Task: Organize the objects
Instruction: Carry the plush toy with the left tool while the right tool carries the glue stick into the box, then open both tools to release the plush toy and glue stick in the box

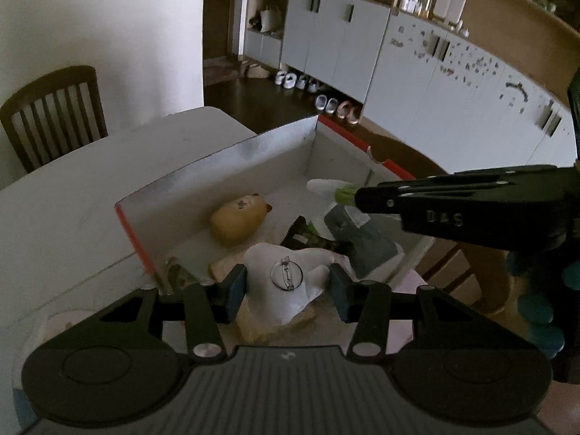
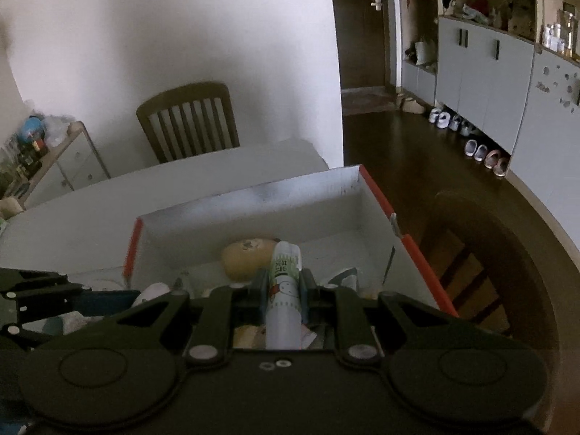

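An open white box with red edges (image 1: 224, 159) stands on the white table (image 1: 72, 195). In it lie a tan plush toy (image 1: 237, 219), a dark snack packet (image 1: 308, 233), a grey-white pouch (image 1: 366, 243) and a white fabric piece with a round pin badge (image 1: 286, 277). My left gripper (image 1: 286, 291) is open, its pads on either side of the white fabric piece. My right gripper (image 2: 282, 291) is shut on a white and green tube (image 2: 284, 290), held over the box; it also shows in the left wrist view (image 1: 366, 195) at the right.
A wooden chair (image 2: 188, 121) stands behind the table, another (image 2: 471, 264) at the right of the box. A small cabinet with clutter (image 2: 54, 159) is at the far left. Grey cupboards (image 1: 398, 72) with shoes (image 1: 337, 107) below line the far wall.
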A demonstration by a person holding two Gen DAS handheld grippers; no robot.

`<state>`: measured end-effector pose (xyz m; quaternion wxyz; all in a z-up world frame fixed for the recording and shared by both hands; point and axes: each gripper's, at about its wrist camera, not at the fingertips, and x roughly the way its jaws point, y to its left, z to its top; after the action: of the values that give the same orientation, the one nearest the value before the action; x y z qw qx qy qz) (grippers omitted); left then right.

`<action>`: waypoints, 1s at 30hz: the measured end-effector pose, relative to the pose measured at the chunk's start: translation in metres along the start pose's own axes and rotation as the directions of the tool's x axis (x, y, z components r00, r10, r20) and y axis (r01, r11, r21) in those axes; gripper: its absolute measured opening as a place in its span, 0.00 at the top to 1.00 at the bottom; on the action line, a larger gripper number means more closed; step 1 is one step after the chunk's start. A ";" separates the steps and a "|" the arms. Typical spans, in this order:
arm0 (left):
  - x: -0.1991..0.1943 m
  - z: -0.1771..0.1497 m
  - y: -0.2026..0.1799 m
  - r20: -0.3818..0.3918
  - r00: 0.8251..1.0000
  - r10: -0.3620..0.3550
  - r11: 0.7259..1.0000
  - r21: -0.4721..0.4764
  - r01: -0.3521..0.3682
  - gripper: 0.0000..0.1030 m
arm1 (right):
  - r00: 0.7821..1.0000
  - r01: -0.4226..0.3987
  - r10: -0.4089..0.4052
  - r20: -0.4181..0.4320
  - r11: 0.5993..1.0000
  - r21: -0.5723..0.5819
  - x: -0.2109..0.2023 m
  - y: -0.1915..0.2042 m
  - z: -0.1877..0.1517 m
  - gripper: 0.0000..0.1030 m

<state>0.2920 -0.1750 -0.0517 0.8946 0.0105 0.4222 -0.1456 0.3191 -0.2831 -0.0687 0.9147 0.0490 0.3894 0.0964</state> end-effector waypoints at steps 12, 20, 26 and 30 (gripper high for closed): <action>0.063 0.016 -0.005 -0.096 0.993 0.066 0.997 0.048 -0.062 0.54 | 0.994 0.037 -0.042 -0.096 0.998 -0.053 0.056 -0.001 -0.005 0.84; 0.085 0.012 0.005 -0.171 0.983 0.060 0.998 0.024 -0.057 0.53 | 0.986 0.035 -0.041 -0.159 0.999 -0.038 0.073 -0.011 -0.007 0.84; 0.090 0.012 0.007 -0.176 0.983 0.051 0.999 0.015 -0.049 0.50 | 0.983 0.019 -0.028 -0.181 0.998 -0.053 0.074 -0.013 -0.008 0.83; 0.093 0.014 0.009 -0.184 0.982 0.048 0.999 0.006 -0.048 0.47 | 0.983 -0.003 -0.003 -0.185 1.000 -0.028 0.070 -0.017 -0.006 0.82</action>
<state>0.3607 -0.1917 -0.1143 0.8551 0.0347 0.5025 -0.1227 0.3650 -0.2849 -0.1249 0.8752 0.0270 0.4712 0.1060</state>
